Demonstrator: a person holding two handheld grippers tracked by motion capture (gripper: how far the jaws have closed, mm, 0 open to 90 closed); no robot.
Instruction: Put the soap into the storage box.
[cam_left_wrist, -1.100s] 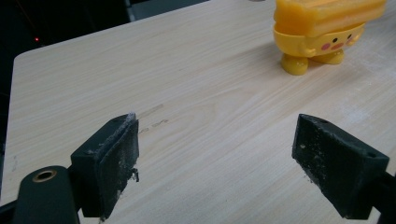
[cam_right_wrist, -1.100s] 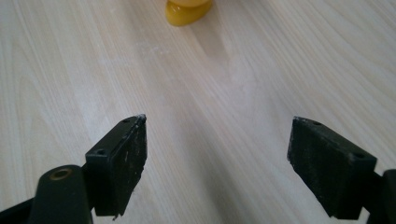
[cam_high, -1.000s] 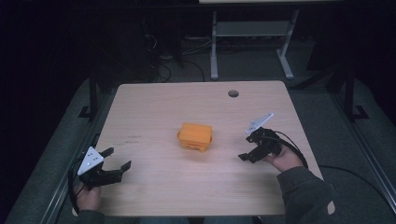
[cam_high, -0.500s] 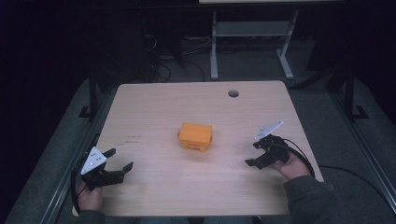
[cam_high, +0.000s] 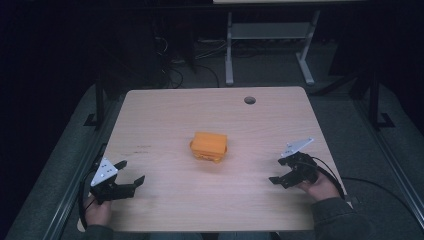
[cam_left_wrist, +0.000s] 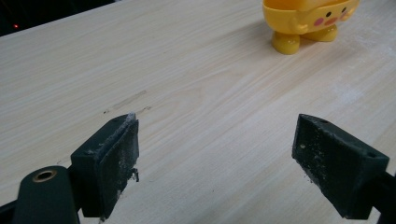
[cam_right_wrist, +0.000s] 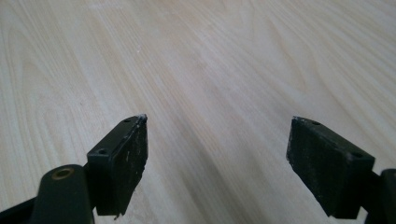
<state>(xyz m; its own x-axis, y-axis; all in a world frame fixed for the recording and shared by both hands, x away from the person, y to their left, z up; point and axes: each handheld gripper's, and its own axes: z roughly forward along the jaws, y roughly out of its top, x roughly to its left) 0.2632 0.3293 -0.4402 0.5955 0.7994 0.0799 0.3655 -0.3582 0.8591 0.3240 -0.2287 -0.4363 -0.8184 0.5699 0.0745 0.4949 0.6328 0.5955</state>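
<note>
Both the left gripper (cam_high: 131, 172) and right gripper (cam_high: 276, 170) rest near the table (cam_high: 165, 120) edge, fingers wide and empty, flanking the yellow duck-faced toy box (cam_high: 209, 146) as if ready to approach.

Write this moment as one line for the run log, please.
left gripper: open, empty | right gripper: open, empty | yellow toy: mid-table, between the grippers, untouched

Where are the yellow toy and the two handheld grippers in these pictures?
yellow toy (cam_high: 209, 146): high view, middle of its top, at the table's centre.
left gripper (cam_high: 131, 173): high view, midway between its open jaw tips.
right gripper (cam_high: 276, 170): high view, midway between its open jaw tips.
</note>
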